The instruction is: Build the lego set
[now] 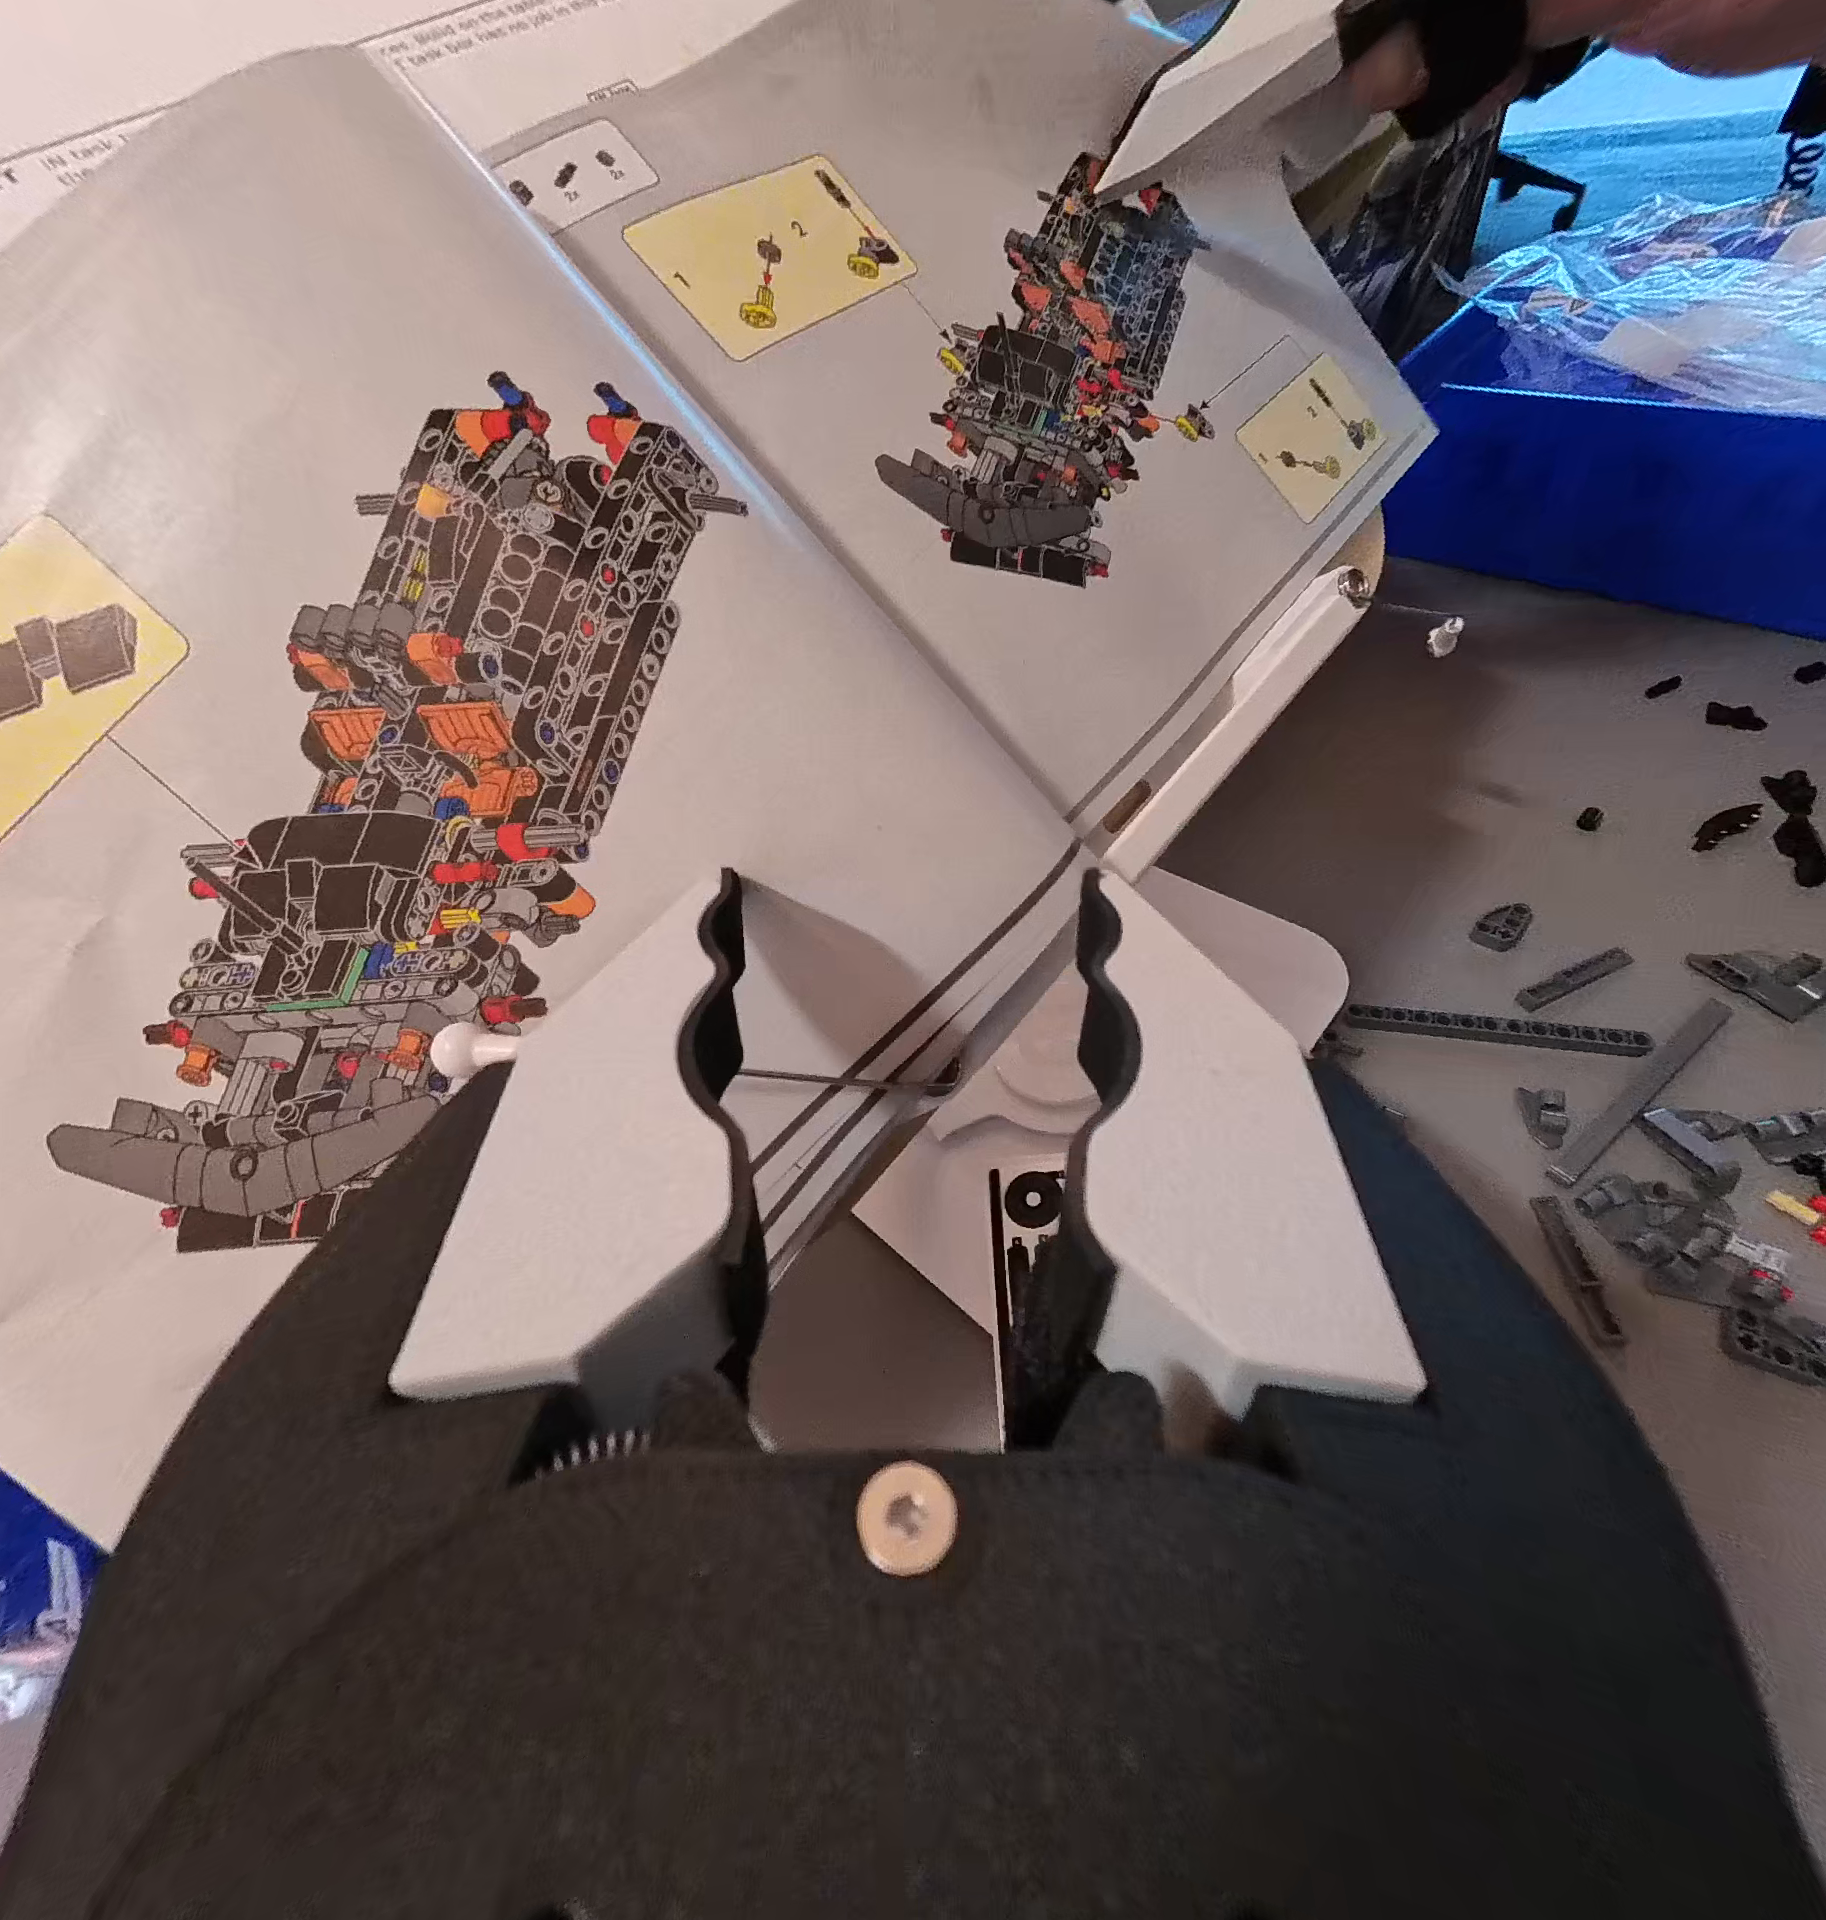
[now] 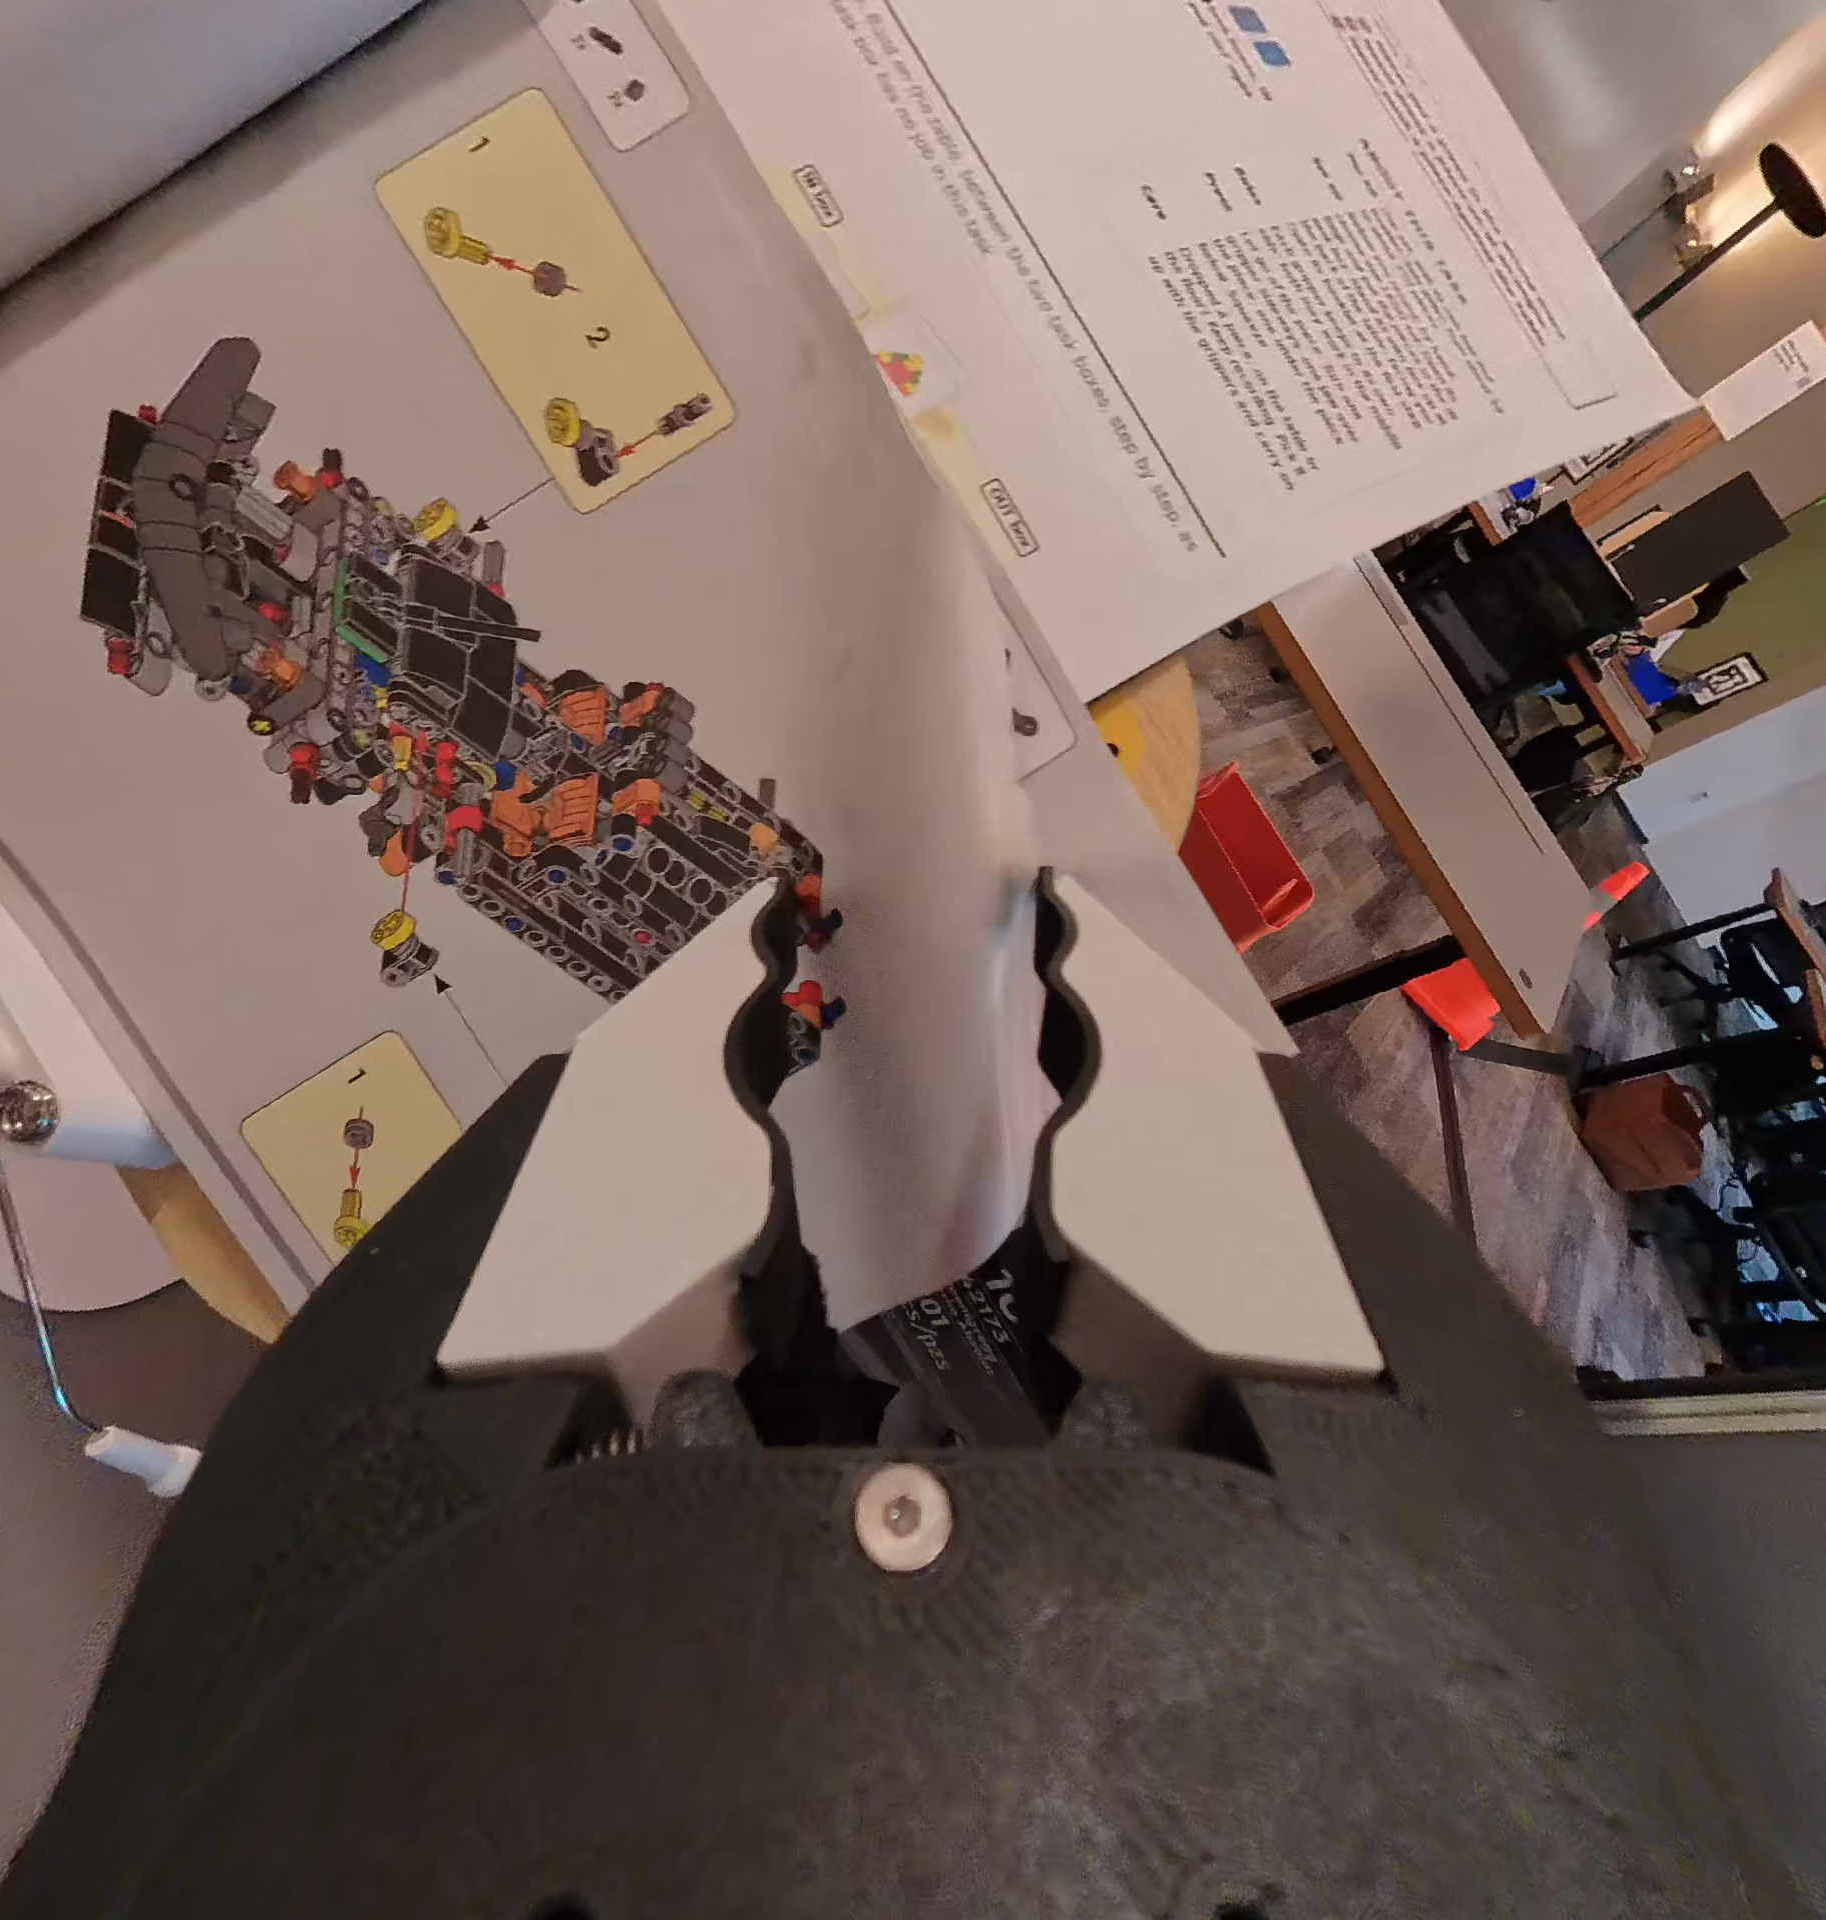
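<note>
step: turning instruction booklet (image 1: 389,436) page | right hand-held gripper (image 2: 909,914) pinching page (image 2: 888,727) | left hand-held gripper (image 1: 909,904) released, booklet ahead | next: flatten page, pick parts (image 1: 1667,1143) at right

Instruction booklet (image 1: 597,343): smooth paper, slight sheen. Left hand-held gripper (image 1: 909,1049): matt grey plastic fingers, rough-textured black body, bright metal screw (image 1: 907,1519). Loose bricks (image 1: 1667,1174): grey and black plastic. Table (image 1: 1408,748): smooth matt grey. Bag (image 1: 1667,281): glossy clear plastic.

Instruction booklet (image 1: 597,436) on stand, loose bricks (image 1: 1667,1143) right
</note>
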Demonstrator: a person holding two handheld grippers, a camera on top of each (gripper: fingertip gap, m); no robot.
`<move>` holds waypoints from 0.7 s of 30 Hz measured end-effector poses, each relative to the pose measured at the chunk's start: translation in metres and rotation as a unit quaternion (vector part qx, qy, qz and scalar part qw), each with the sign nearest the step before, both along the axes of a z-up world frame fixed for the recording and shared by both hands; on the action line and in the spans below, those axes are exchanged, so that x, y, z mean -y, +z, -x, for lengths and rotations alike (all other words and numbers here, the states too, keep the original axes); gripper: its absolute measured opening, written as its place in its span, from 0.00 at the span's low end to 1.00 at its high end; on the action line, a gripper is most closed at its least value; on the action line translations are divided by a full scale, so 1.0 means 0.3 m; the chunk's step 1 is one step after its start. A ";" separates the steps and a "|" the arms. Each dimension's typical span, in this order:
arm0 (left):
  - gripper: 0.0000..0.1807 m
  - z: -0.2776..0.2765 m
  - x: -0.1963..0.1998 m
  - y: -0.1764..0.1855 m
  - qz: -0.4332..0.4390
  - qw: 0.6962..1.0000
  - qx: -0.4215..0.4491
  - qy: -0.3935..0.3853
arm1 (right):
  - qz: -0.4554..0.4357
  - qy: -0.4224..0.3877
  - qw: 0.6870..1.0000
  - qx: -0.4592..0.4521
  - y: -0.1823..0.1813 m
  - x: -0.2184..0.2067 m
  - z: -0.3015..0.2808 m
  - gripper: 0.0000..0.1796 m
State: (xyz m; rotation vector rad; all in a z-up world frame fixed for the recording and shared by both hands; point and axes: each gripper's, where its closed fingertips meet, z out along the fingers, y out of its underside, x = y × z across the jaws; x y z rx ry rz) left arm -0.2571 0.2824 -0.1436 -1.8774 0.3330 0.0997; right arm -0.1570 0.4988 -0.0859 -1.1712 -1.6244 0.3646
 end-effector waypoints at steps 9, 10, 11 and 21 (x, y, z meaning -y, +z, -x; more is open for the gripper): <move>0.35 -0.003 0.008 0.004 -0.002 1.000 -0.001 0.003 | 0.016 0.066 0.996 0.054 -0.036 0.158 -0.022 0.00; 0.35 -0.002 0.011 0.008 -0.005 1.000 -0.001 0.006 | 0.041 0.079 0.994 0.063 -0.033 0.193 -0.026 0.00; 0.36 -0.001 0.015 0.012 -0.008 1.000 -0.002 0.008 | 0.077 0.101 0.989 0.074 -0.029 0.243 -0.030 0.00; 0.43 -0.101 0.101 0.128 -0.069 0.991 0.086 -0.074 | 0.267 0.258 0.928 0.019 0.190 0.665 0.145 0.00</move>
